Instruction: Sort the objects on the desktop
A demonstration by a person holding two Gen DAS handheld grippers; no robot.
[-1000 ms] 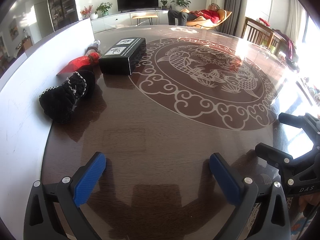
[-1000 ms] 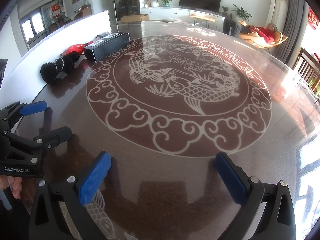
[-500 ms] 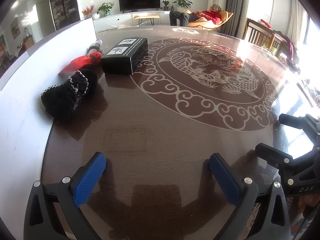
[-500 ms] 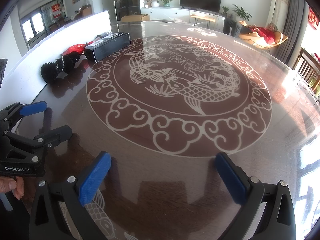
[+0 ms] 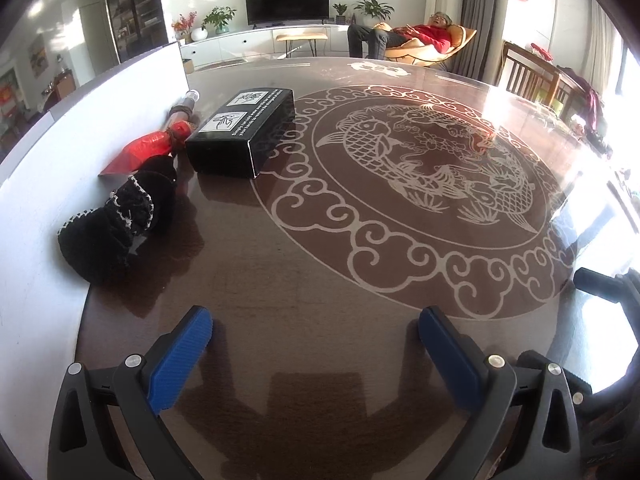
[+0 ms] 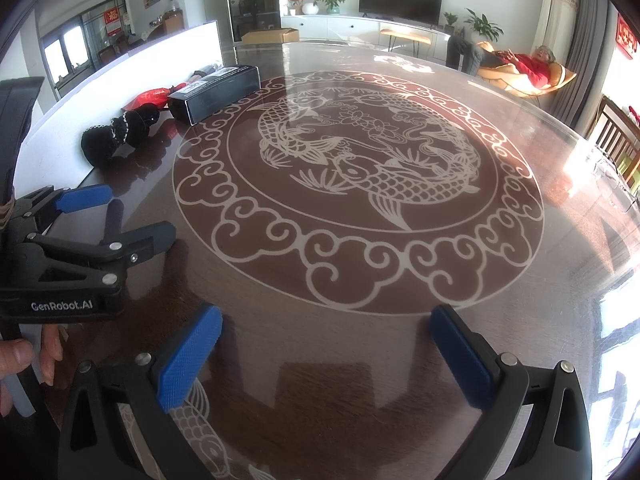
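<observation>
A black rectangular box [image 5: 244,132] with white labels lies at the far left of the round table [image 5: 320,280]. Beside it, against a white board, lie a red-wrapped bundle with a bottle end [image 5: 152,148] and a black knitted item [image 5: 116,220]. My left gripper [image 5: 316,332] hovers open over bare tabletop, well short of them, nothing between its blue pads. The right wrist view shows the same box [image 6: 216,90], red bundle [image 6: 150,98] and black knitted item [image 6: 116,136] far left. My right gripper [image 6: 326,330] is open and empty; the left gripper [image 6: 120,216] shows at its left.
A white board [image 5: 60,152] stands along the table's left edge. The tabletop carries a large fish medallion [image 6: 360,176] under glass. Chairs [image 5: 532,76] stand at the right. A person reclines in a lounge chair [image 5: 424,40] behind the table, near a TV [image 5: 286,0].
The left wrist view has shifted slightly, the box and knitted item sitting a little lower and closer. Both grippers stay open; the right one barely moved.
</observation>
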